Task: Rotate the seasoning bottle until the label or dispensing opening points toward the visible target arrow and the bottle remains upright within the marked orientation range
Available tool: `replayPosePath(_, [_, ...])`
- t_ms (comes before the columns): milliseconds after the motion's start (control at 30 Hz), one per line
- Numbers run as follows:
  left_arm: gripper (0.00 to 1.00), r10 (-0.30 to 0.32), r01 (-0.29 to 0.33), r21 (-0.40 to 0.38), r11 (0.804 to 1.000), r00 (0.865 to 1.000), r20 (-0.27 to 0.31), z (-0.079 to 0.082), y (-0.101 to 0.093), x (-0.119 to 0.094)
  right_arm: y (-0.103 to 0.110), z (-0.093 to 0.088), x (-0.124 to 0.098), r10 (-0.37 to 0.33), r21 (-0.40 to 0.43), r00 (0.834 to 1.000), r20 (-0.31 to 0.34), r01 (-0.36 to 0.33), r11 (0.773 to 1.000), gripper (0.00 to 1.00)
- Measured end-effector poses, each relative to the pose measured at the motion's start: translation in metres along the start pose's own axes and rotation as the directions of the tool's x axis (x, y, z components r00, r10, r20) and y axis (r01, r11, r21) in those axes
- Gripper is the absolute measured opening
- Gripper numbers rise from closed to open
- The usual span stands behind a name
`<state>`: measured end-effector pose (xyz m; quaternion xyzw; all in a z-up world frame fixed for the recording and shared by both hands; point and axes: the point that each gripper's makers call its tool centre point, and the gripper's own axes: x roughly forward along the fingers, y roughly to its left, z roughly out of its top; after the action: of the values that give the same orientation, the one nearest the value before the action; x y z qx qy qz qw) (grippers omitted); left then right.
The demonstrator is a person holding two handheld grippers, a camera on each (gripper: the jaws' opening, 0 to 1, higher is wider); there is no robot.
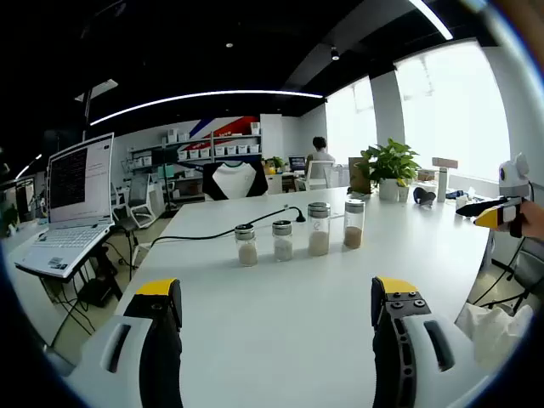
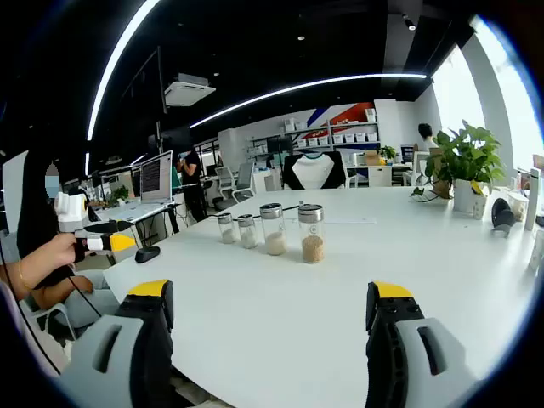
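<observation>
White tabletop (image 1: 297,314) across the lower half of the left gripper view, four clear glass seasoning jars with silver lids (image 1: 297,233) lined up at frame centre, upright, near one another but apart, filled with pale to brown powder. Left gripper (image 1: 276,297) at the bottom edge, yellow-tipped jaws spread wide, nothing between them, well short of the jars. Black cable (image 1: 221,232) trailing behind the row; open silver laptop (image 1: 72,204) at left; green potted plant (image 1: 389,166) at upper right. Right gripper (image 2: 270,302) likewise gaping and empty at the bottom of the right gripper view, the same jar row at centre, brown-filled tallest jar (image 2: 311,233) nearest. Person's hand (image 2: 53,253) at left edge.
</observation>
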<state>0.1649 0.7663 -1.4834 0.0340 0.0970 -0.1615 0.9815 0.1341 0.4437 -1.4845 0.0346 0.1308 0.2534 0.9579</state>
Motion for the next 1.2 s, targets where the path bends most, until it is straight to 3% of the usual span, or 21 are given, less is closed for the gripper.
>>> replayPosePath(1200, [0.98, 0.000, 0.000, 0.007, 1.000, 1.000, -0.004, 0.0017, 0.0013, 0.0016, -0.0032, 0.0028, -0.0004, -0.004, -0.004, 1.000, 0.002, 0.004, 1.000, 0.95])
